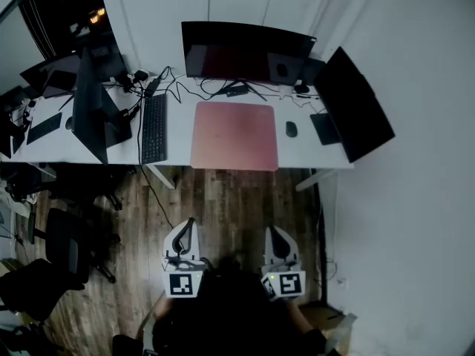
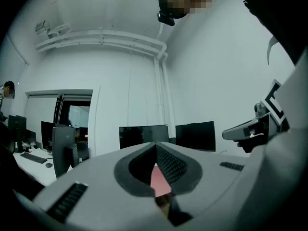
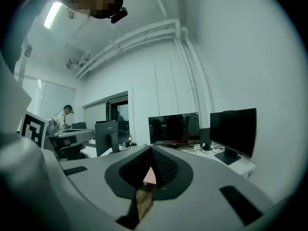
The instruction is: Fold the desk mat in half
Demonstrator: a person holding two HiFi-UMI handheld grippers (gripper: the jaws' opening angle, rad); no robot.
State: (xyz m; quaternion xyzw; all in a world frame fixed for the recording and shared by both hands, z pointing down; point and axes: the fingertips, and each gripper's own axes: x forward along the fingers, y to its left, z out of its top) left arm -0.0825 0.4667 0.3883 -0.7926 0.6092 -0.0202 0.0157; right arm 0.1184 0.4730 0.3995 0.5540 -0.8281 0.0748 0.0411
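Observation:
A pink desk mat point(image 1: 234, 135) lies flat and unfolded on the white desk point(image 1: 178, 145), in front of the middle monitor point(image 1: 245, 50). Both grippers hang well short of the desk, over the wooden floor. My left gripper point(image 1: 188, 225) is shut with nothing in it. My right gripper point(image 1: 272, 233) is shut and empty too. A sliver of the pink mat point(image 2: 159, 179) shows past the closed jaws in the left gripper view. The right gripper view gives the same glimpse of the mat point(image 3: 150, 176).
A black keyboard point(image 1: 154, 127) lies left of the mat, a mouse point(image 1: 291, 129) and a dark pad point(image 1: 324, 128) to its right. Cables point(image 1: 197, 87) run behind the mat. Another monitor point(image 1: 352, 105) stands at the desk's right end. Office chairs point(image 1: 52, 251) stand at the left.

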